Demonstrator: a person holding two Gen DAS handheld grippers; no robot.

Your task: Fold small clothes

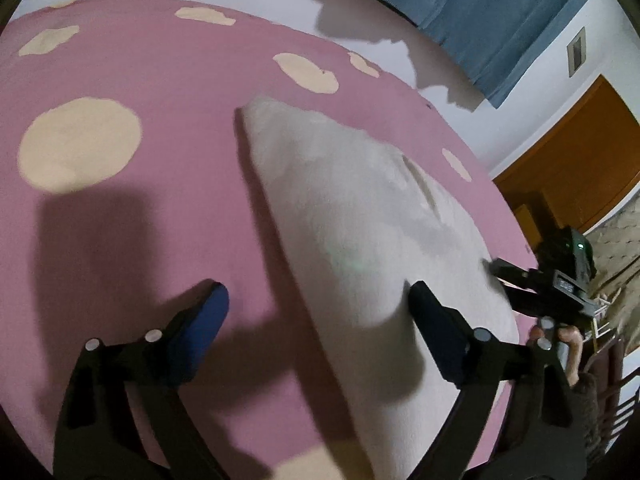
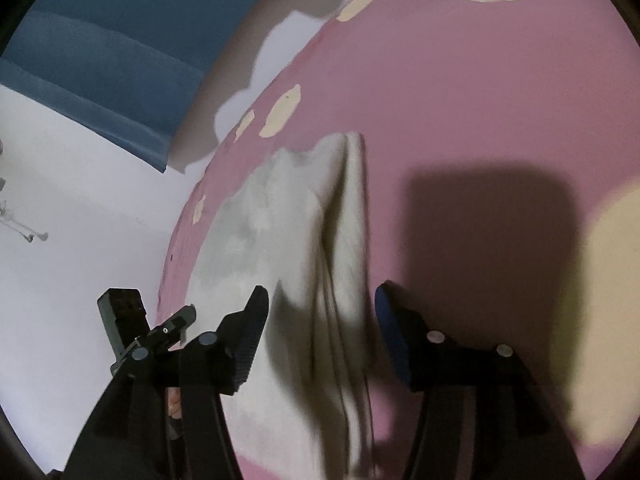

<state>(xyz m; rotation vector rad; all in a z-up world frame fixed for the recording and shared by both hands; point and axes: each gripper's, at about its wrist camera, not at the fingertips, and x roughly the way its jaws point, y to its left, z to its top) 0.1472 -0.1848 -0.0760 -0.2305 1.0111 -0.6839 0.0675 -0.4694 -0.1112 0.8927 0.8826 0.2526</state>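
- Left wrist view looks down along its left claw (image 1: 316,308), close over the bed (image 1: 160,128).
- Right wrist view faces downward from the opposite side.
- Both share the cream cloth (image 1: 360,216) and blue curtain (image 1: 480,8).

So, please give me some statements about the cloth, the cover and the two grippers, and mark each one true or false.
1. The white cloth lies on a pink cover with cream spots. True.
2. The left gripper is shut on the cloth. False: its jaws stand wide apart and grip nothing.
3. The right gripper is open, with the cloth lying between its fingers. True.
4. The curtain behind the bed is red. False: it is blue.
5. The cloth hangs in the air. False: it rests on the cover.
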